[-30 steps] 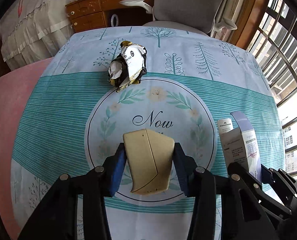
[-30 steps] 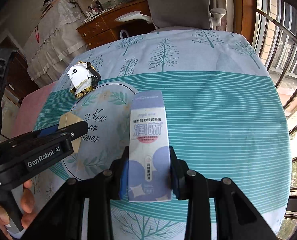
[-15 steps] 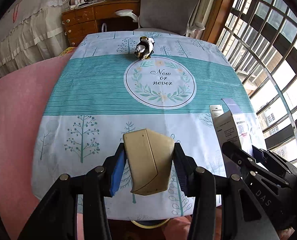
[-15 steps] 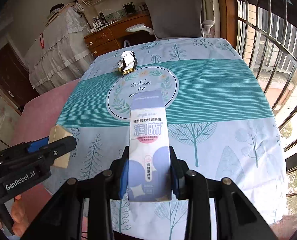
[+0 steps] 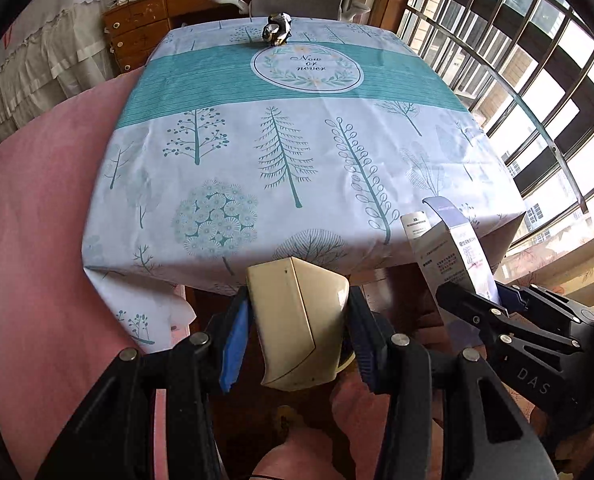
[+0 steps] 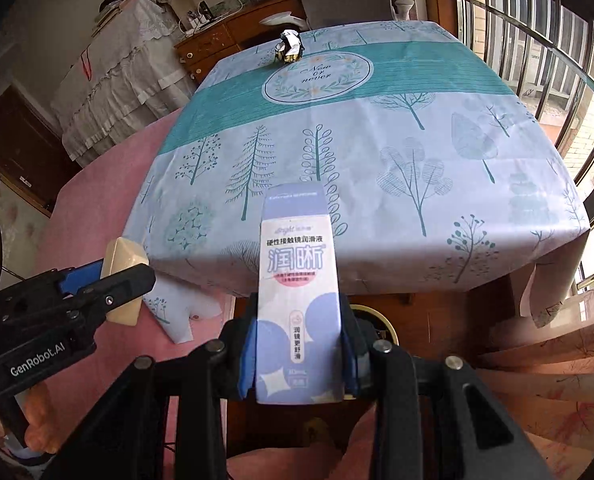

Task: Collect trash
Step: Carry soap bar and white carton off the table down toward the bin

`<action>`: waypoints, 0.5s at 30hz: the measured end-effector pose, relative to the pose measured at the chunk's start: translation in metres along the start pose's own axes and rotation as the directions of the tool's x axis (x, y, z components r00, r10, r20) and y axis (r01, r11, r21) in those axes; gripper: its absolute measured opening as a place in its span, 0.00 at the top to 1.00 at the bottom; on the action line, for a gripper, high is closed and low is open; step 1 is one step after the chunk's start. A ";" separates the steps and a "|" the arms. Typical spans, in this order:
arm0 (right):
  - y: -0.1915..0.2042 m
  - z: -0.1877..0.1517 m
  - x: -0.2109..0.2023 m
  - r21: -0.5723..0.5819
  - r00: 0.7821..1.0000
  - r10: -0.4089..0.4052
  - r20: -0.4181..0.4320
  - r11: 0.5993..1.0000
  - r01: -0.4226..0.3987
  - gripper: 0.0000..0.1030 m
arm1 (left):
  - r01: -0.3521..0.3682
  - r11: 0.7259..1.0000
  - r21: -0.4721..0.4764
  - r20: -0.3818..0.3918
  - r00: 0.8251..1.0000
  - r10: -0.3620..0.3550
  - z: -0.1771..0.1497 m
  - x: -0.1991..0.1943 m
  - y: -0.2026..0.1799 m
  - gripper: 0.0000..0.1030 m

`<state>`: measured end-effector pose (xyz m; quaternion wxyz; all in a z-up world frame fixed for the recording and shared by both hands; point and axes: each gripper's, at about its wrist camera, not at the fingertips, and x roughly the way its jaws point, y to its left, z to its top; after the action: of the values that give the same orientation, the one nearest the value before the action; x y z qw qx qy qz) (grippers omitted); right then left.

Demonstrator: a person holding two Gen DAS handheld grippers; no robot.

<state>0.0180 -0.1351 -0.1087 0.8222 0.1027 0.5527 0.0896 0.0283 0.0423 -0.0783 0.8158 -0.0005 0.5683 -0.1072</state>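
Two tongs grip beige box [image 5: 301,326] and carton [image 6: 299,312].

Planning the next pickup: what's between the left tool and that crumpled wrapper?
Only bare tablecloth lies between the left tool and the crumpled wrapper, seen in both views.

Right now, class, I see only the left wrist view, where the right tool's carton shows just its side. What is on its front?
Observer: The carton front is white and lilac, with large blue characters and blue circles. The right tool clamps its lower part.
Operator: Anything behind it?
Observer: A yellow-rimmed opening sits below the tablecloth edge; whether it is a bin, I cannot tell.
Operator: And my left tool?
Observer: Side on, the left tool grips the cream block; a bare hand holds its handle.
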 end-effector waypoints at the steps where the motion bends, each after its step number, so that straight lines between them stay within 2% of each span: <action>1: 0.000 -0.007 0.001 0.003 1.000 0.003 -0.014 1.000 -0.003 0.67 | 0.002 1.000 -0.004 -0.015 1.000 -0.002 -0.006 0.004 -0.001 0.57; 8: -0.021 -0.042 0.035 -0.001 0.992 0.000 -0.127 1.000 0.000 0.67 | -0.001 1.000 -0.029 -0.099 0.995 -0.002 -0.038 0.044 -0.015 0.57; 15: -0.061 -0.078 0.111 0.026 0.971 -0.006 -0.237 1.000 0.012 0.66 | -0.046 0.999 -0.007 -0.182 0.982 0.044 -0.071 0.132 -0.033 0.57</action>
<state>-0.0105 -0.1592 -0.2529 0.7492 0.0999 0.6485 0.0900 0.0007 -0.0043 -0.2220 0.7626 0.0175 0.6410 -0.0853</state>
